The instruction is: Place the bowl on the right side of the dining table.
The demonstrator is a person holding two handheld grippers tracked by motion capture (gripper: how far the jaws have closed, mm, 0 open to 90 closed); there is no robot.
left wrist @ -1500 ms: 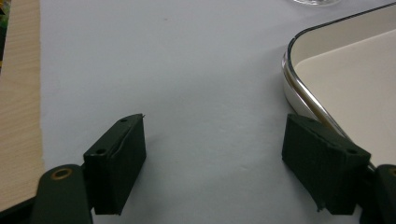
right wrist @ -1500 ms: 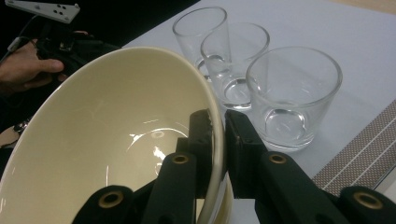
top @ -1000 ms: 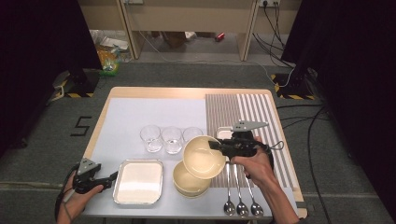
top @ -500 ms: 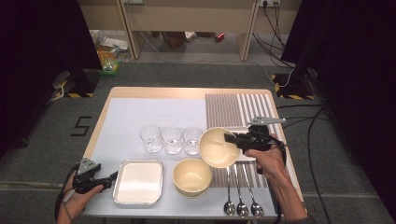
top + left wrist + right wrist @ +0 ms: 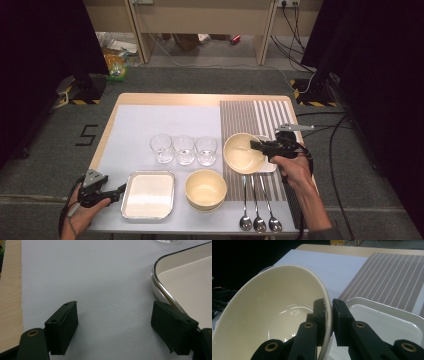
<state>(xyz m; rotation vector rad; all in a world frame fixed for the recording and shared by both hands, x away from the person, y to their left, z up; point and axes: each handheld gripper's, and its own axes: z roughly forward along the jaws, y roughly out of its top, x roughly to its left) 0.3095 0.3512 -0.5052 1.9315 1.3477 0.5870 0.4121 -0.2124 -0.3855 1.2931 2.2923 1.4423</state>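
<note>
My right gripper point(image 5: 255, 146) is shut on the rim of a cream bowl point(image 5: 242, 154) and holds it tilted in the air over the striped placemat point(image 5: 252, 115). In the right gripper view the two jaws pinch the bowl point(image 5: 269, 320) wall between them, right gripper point(image 5: 329, 305), above a white square plate point(image 5: 387, 325). That plate point(image 5: 269, 166) peeks out under the bowl's right side. A second cream bowl point(image 5: 206, 189) stands on the table in front. My left gripper point(image 5: 118, 190) rests open at the left edge of a metal-rimmed white tray point(image 5: 148, 195); left gripper point(image 5: 115, 315), tray corner point(image 5: 180, 282).
Three clear glasses point(image 5: 184, 149) stand in a row on the pale sheet behind the tray. Three spoons point(image 5: 258, 220) lie side by side on the placemat near the front edge. The wooden table edge point(image 5: 10, 290) runs left of my left gripper.
My right gripper has carried the bowl from above the second bowl to the right, over the white plate on the placemat. The left gripper has stayed put.
</note>
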